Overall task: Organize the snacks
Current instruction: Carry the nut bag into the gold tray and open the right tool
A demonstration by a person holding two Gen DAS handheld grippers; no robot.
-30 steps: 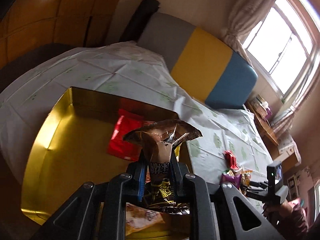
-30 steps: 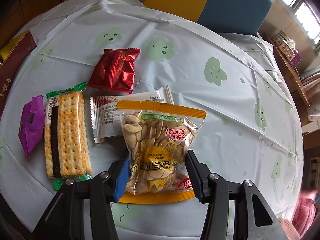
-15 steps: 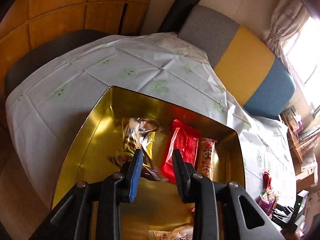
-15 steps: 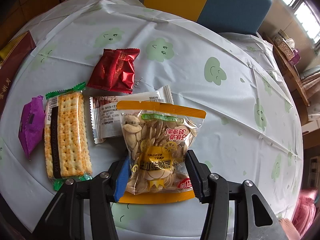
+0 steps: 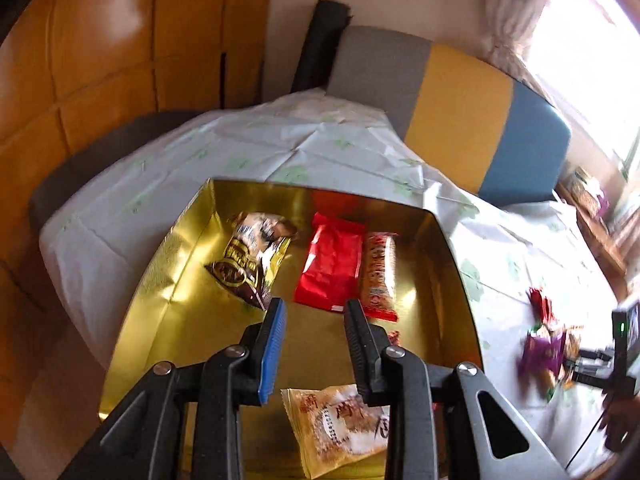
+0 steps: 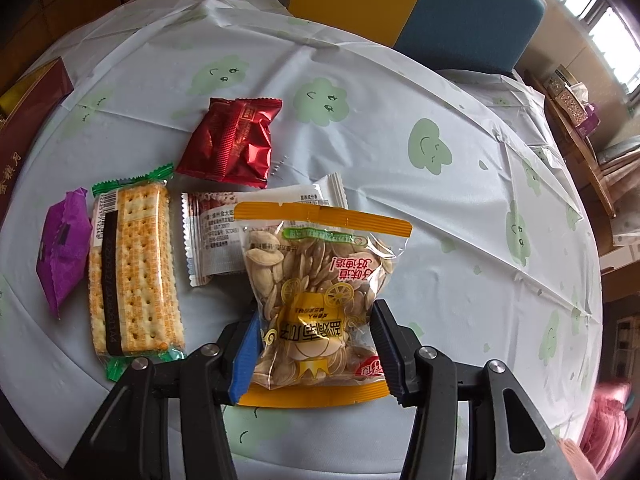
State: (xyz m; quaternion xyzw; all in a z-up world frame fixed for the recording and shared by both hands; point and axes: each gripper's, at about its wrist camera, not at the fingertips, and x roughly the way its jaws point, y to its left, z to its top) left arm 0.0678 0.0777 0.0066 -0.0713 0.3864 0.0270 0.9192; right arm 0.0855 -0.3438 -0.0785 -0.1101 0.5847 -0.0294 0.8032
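Note:
A gold-lined box holds a brown-gold packet, a red packet, an orange bar and a beige packet. My left gripper hovers over the box, open, with nothing between its fingers. My right gripper is shut on a clear bag of pumpkin seeds with orange edges, just above the tablecloth. Beside it lie a white packet, a cracker pack, a purple packet and a dark red packet.
The round table wears a white cloth with green clouds. A grey, yellow and blue bench back stands behind it. The box's dark red outer side shows at the left in the right wrist view. A wooden shelf stands at the right.
The left gripper, shut on the brown-gold packet a second ago, has opened; the packet now lies in the box's far left corner. The right gripper and its bag have not moved.

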